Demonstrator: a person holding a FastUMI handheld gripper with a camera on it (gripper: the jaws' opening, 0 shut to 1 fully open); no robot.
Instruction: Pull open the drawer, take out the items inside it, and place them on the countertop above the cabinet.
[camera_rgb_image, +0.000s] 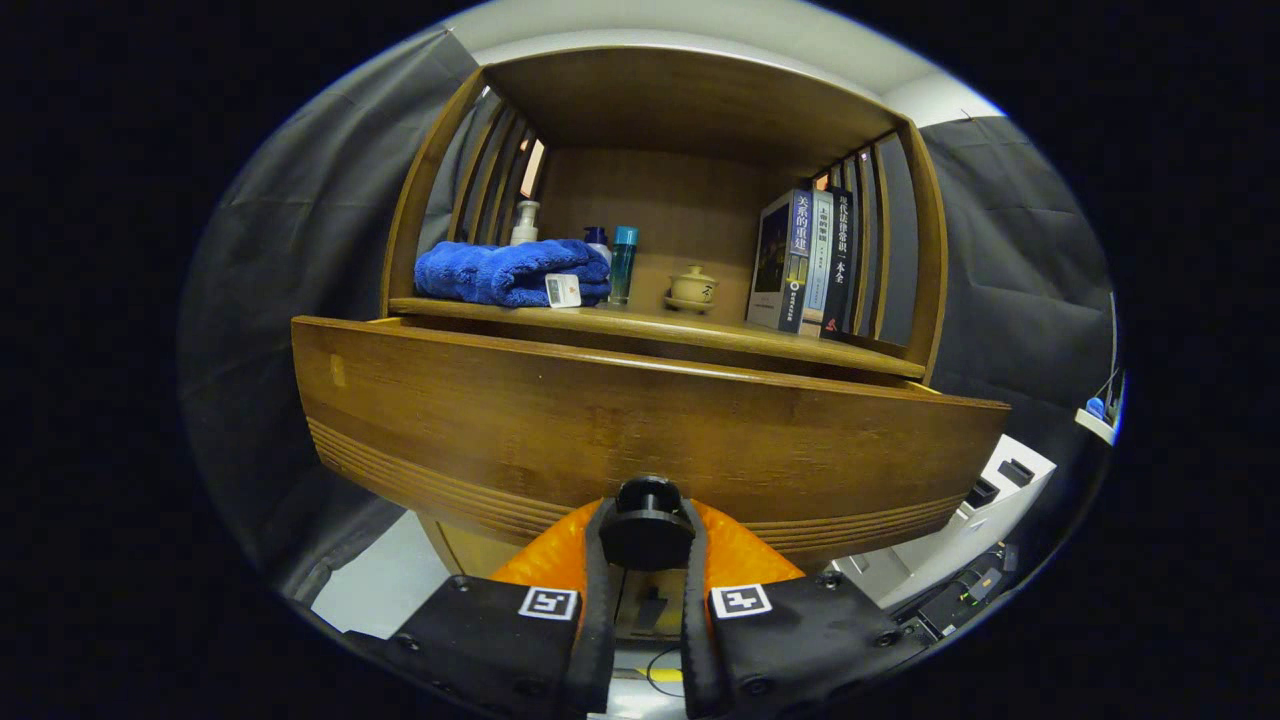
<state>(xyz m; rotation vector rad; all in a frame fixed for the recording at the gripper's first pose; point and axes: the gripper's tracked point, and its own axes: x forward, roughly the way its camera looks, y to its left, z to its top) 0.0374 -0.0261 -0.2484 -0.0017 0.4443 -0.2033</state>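
Observation:
A wooden drawer front (640, 420) fills the space just ahead of my fingers, pulled out from the cabinet under the countertop (660, 325). My gripper (647, 530) is shut on the drawer's round dark knob (647, 515), one finger pressing on each side of it. The drawer's inside is hidden behind its front panel. On the countertop lie a folded blue towel (510, 272) with a small white tag, a pump bottle (525, 222), a teal bottle (622, 262), a small lidded ceramic cup (692, 288) and three upright books (805, 262).
A wooden shelf frame with slatted sides (870, 230) encloses the countertop. White equipment (985, 510) stands on the floor to the right of the cabinet. Dark cloth hangs on both sides.

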